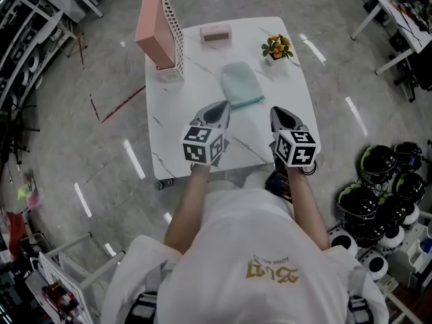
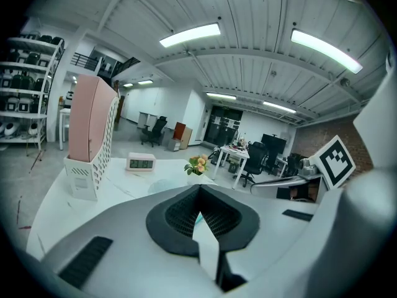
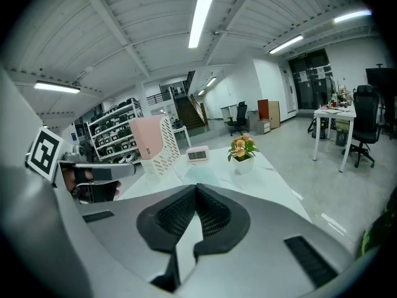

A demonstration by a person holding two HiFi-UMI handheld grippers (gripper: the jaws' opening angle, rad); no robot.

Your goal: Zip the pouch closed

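1. Pouch [image 1: 241, 84], mint-green, lies flat mid-table, its near end just beyond the left gripper [image 1: 221, 109]; whether its zip is shut is too small to tell
2. Left gripper and right gripper [image 1: 281, 113] hover side by side over the table's [image 1: 270, 150] near edge, each with jaws pressed together on nothing
3. That parked pose would suit either a pouch waiting to be zipped or one already closed
4. File holder [image 1: 160, 36], clock [image 1: 216, 34] and flower pot [image 1: 277, 48] stand at the far side, apart from the pouch

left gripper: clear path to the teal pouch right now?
Probably yes. The left gripper hovers right by the near edge of the pouch with nothing between them; its jaws are shut, so they'd have to open first.
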